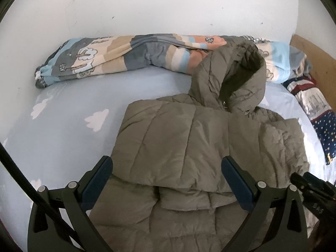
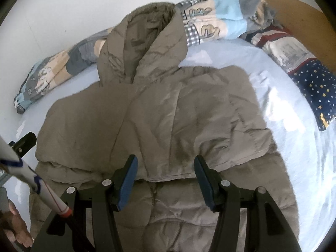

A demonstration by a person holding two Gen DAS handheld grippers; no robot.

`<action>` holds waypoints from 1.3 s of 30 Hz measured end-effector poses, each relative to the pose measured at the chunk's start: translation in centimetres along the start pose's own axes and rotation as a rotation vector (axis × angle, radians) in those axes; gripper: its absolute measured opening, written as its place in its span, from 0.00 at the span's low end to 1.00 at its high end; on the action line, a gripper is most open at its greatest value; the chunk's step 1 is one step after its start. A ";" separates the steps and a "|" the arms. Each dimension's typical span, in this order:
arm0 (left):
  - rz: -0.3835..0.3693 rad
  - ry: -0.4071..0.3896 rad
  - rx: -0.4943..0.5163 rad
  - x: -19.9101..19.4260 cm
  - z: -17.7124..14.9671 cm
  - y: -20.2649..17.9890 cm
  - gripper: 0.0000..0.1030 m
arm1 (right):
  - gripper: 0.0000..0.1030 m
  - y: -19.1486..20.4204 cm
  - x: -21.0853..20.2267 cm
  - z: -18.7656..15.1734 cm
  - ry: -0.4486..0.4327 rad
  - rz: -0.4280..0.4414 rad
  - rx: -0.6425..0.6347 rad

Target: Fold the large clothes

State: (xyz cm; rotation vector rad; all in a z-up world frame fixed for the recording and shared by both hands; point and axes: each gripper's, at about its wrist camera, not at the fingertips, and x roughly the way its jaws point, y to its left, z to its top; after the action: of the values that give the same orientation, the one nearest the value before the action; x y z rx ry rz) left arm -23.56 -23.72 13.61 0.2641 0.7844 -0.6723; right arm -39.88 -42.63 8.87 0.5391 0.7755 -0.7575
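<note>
Left hand-held gripper [image 1: 167, 168]: fingers spread wide, nothing between them, above the jacket [image 1: 189, 147]. Right hand-held gripper [image 2: 166, 166]: fingers apart, empty, above the same jacket. The jacket lies on the bed [image 1: 69, 130], sleeves folded inward, hood [image 1: 233, 75] toward the rolled quilt [image 1: 126, 52] beside the wall [image 1: 147, 6].

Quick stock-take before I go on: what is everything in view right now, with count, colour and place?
puffer jacket: one, olive-grey, sleeves folded in, hood up, middle of the bed
bed sheet: one, pale blue with white clouds, under the jacket
rolled duvet: one, striped blue, grey, beige and pink, along the wall
star-print cloth: one, navy, red and white, at the right bed edge
wall: white, behind the bed
headboard: one, brown, far right
left gripper: open above the jacket
right gripper: open above the jacket
hand: one, lower left edge
</note>
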 end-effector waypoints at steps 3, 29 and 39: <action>-0.021 -0.015 -0.005 -1.3 0.7 0.6 1.00 | 0.58 -0.7 -2.2 0.6 -0.034 0.027 -0.002; -0.107 0.046 -0.099 2.5 1.1 3.5 1.00 | 0.60 -3.7 8.2 30.1 -0.041 0.123 0.163; -0.104 0.104 -0.056 5.0 -0.1 2.3 1.00 | 0.07 -3.3 16.3 31.2 -0.027 -0.008 0.127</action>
State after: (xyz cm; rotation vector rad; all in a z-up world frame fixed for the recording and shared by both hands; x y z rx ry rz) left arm -19.53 -24.22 9.84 0.2094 0.9204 -0.7379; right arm -21.47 -72.29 14.60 0.6388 0.7082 -0.8236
